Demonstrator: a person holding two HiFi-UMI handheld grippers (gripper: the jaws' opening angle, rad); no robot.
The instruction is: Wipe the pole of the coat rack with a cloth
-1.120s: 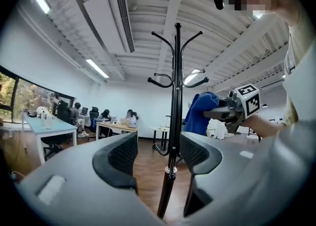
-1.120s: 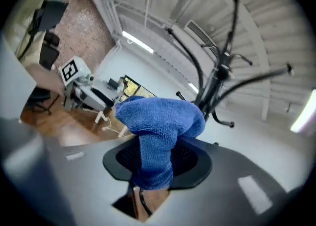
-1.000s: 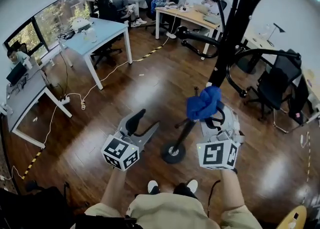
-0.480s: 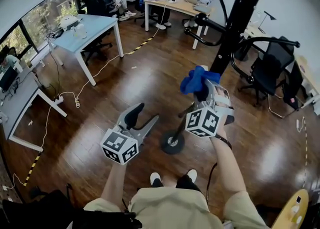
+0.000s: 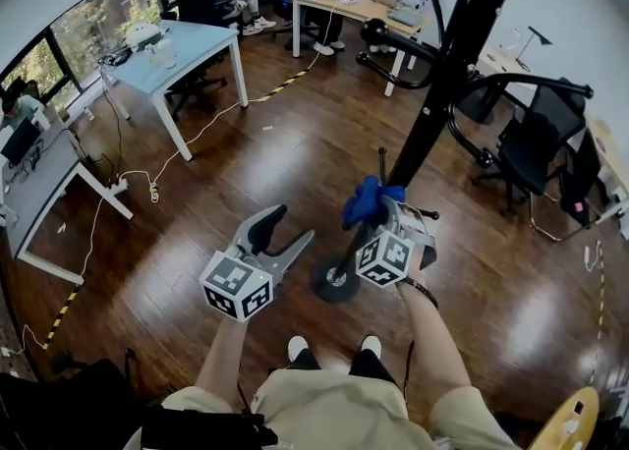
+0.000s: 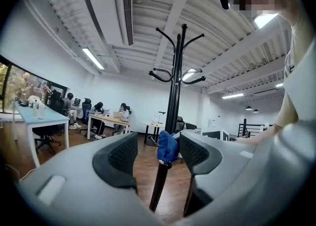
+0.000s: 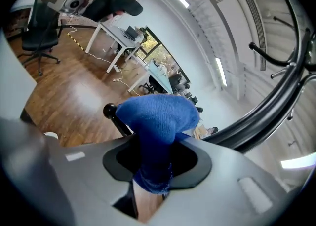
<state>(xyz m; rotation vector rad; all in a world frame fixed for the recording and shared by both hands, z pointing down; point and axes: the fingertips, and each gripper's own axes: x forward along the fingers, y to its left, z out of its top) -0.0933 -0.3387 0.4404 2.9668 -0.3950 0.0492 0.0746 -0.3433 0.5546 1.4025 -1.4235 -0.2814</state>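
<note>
Head view shows the person's shoes (image 5: 296,348) at 6 o'clock. Just past them, at 7 o'clock from the middle, the left gripper (image 5: 283,236) has its jaws spread with nothing between them (its own view shows only the pole through the gap). At 4 o'clock the right gripper (image 5: 378,210) is clenched on a blue cloth (image 5: 368,200), which lies against the black pole (image 5: 423,134) low down, above the round base (image 5: 334,283). The pole rises toward 1 o'clock. Farther off, a blue-topped table (image 5: 187,50) stands at 10 o'clock and a desk (image 5: 354,12) with seated people at 12 o'clock.
</note>
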